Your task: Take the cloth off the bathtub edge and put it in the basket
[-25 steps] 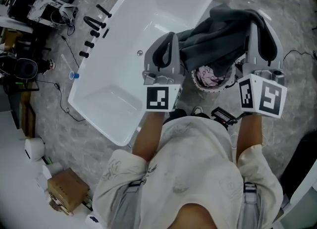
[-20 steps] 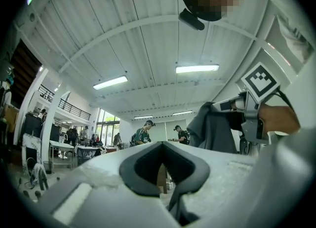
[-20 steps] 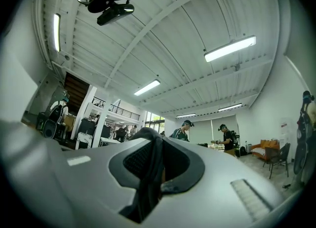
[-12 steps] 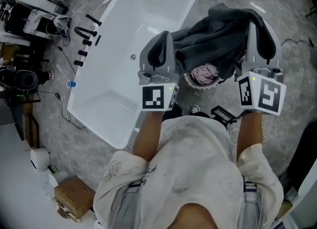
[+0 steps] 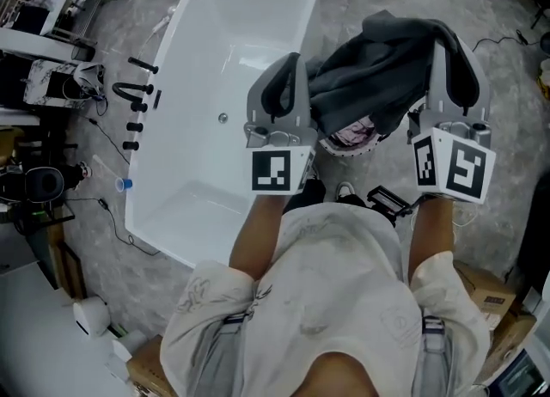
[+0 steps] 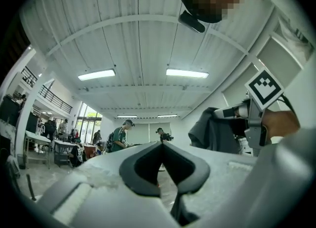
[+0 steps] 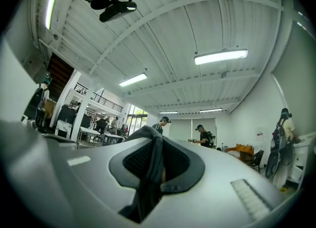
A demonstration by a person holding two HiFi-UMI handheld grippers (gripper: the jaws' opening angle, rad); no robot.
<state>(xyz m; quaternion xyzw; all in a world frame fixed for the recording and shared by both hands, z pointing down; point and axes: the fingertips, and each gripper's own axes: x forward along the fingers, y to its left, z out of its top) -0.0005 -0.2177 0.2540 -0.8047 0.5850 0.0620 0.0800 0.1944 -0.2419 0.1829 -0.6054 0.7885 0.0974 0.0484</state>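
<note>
Grey cloth (image 5: 378, 69) hangs above the basket (image 5: 332, 148), just beside the white bathtub (image 5: 215, 69). Right hand-held gripper (image 7: 155, 145) is clamped tight on the cloth. Left hand-held gripper (image 6: 162, 145) has its jaws pressed together, near the cloth's other end.

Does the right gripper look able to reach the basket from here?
Likely yes: the right gripper, shut on the dark cloth, hangs beside the basket; only that cloth covers its opening.
</note>
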